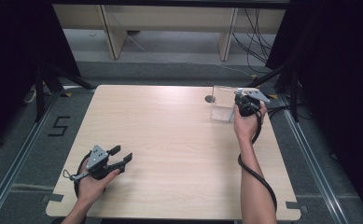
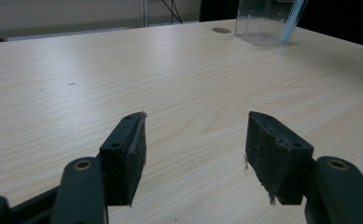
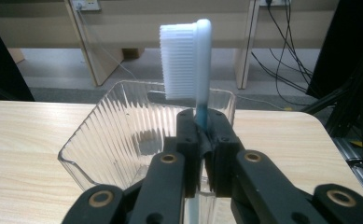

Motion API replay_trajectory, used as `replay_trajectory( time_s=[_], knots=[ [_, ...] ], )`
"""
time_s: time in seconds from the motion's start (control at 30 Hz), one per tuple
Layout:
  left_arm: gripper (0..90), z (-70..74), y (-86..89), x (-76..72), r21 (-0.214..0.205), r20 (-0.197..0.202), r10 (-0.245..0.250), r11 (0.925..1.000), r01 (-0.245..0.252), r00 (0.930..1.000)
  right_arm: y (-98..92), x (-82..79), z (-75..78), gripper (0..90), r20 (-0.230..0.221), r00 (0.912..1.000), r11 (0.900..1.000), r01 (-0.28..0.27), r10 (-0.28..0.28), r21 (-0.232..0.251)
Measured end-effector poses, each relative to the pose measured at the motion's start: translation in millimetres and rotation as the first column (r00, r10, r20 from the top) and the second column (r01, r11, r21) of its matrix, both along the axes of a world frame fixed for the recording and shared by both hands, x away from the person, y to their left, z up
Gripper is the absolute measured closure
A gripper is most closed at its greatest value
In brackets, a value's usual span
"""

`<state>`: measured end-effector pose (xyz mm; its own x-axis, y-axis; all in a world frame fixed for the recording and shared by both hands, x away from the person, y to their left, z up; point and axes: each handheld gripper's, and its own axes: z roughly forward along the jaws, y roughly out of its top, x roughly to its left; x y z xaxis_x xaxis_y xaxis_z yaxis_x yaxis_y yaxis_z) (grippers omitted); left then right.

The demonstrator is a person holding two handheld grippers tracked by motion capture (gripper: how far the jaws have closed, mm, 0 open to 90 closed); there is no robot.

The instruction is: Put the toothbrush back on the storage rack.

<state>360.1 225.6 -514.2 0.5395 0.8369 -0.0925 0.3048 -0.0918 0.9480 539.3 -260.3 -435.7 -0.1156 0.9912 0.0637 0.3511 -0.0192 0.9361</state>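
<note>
On the bench (image 1: 170, 140), the clear ribbed cup (image 3: 123, 135) stands at 1 o'clock: light, rigid, easy to tip. Your right gripper (image 3: 203, 140) is clamped on the slim, slippery toothbrush (image 3: 191, 60) neck above it; your left gripper (image 2: 195, 154) rests apart, holding nothing.

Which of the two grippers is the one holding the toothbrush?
The right gripper, at the clear ribbed cup: its jaws clamp the toothbrush upright. The left gripper sits open over bare table.
</note>
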Motion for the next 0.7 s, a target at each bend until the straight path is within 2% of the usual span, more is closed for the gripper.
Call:
replay_trajectory(
  time_s=[0.27, 0.3, 0.33, 0.37, 0.43, 0.47, 0.57, 0.6, 0.67, 0.7],
  knots=[
    [37.6, 0.3, -0.7, 0.1, 0.001, 0.001, -0.004, 1.0000, 0.004, 1.0000, -2.3, -1.8, -0.2, 83.4, -0.016, 0.9999, 1.0000, 0.004, -0.004, 0.006],
    [37.6, 0.2, -0.8, 0.2, 0.001, 0.001, -0.004, 1.0000, 0.004, 1.0000, -3.5, -2.3, -0.2, 83.0, -0.023, 0.9997, 1.0000, 0.000, 0.000, -0.004],
    [37.6, 0.2, -0.9, 0.3, 0.000, 0.001, -0.003, 1.0000, 0.003, 1.0000, -6.3, -1.3, -0.5, 82.3, -0.010, 0.9999, 0.9994, -0.013, 0.013, -0.033],
    [37.6, 0.2, -0.9, 0.3, 0.000, 0.001, -0.003, 1.0000, 0.003, 1.0000, -4.7, -2.8, -0.6, 81.7, -0.024, 0.9997, 1.0000, 0.000, 0.000, 0.009],
    [37.6, 0.1, -1.6, 0.5, -0.001, 0.001, -0.004, 1.0000, 0.004, 1.0000, -4.9, -4.2, -0.3, 80.2, -0.030, 0.9995, 0.9999, 0.009, -0.009, 0.012],
    [37.6, 0.1, -1.6, 0.5, -0.001, 0.001, -0.004, 1.0000, 0.004, 1.0000, -7.1, -3.8, -0.6, 80.2, -0.020, 0.9998, 0.9999, 0.002, -0.002, -0.014],
    [37.6, 0.1, -2.1, 0.6, -0.002, 0.000, -0.006, 1.0000, 0.006, 1.0000, -7.9, -4.0, -0.1, 76.7, -0.013, 0.9999, 0.9999, -0.003, 0.003, -0.010],
    [37.6, 0.1, -2.4, 0.7, -0.001, 0.000, -0.006, 1.0000, 0.006, 1.0000, -5.9, -5.5, 1.1, 74.2, -0.013, 0.9998, 0.9999, 0.013, -0.013, 0.003],
    [37.6, 0.1, -2.6, 0.7, -0.001, 0.000, -0.007, 1.0000, 0.007, 1.0000, -6.9, -5.8, 3.0, 72.0, -0.022, 0.9997, 1.0000, 0.003, -0.003, -0.006],
    [37.6, 0.2, -2.6, 0.7, 0.000, 0.000, -0.007, 1.0000, 0.007, 1.0000, -7.5, -5.7, 3.2, 71.0, -0.012, 0.9999, 0.9998, 0.003, -0.003, -0.021]
  ],
)
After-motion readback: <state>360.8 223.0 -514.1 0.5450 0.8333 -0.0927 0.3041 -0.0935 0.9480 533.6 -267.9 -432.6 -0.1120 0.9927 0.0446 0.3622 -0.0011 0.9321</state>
